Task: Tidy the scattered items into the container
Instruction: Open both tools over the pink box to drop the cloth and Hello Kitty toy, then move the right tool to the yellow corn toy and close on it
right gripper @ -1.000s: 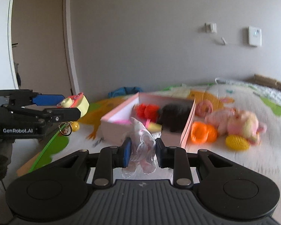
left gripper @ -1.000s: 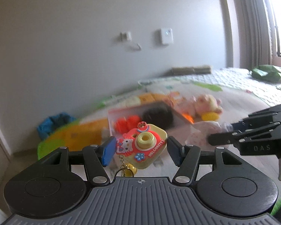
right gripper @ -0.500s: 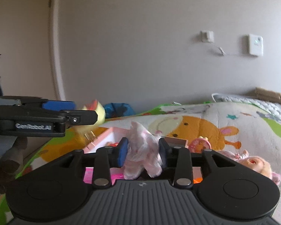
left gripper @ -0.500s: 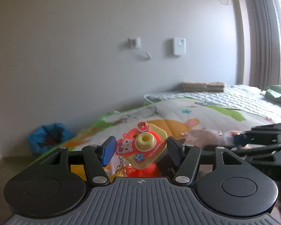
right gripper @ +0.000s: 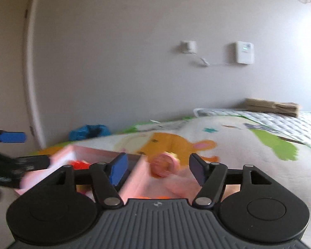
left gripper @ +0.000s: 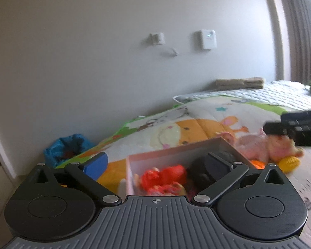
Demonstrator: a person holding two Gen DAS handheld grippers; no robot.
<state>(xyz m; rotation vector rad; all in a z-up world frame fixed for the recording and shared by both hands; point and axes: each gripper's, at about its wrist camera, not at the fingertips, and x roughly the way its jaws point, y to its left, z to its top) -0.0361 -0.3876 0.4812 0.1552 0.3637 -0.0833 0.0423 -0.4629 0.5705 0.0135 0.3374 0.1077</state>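
Left wrist view: the left gripper [left gripper: 155, 161] gapes wide, holding nothing, above the pink box [left gripper: 176, 151] with red toys [left gripper: 165, 178] inside. Right wrist view: the right gripper [right gripper: 157, 168] is spread and bare, the box [right gripper: 134, 178] just below

Motion blur smears the red toys [left gripper: 165, 178] inside the pink box [left gripper: 176, 152]; their shapes are unreadable.

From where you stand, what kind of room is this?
Probably a child's bedroom or playroom at home: a cartoon-printed play mat covers the floor, a pink box holds toys, and a plush doll lies beside it.
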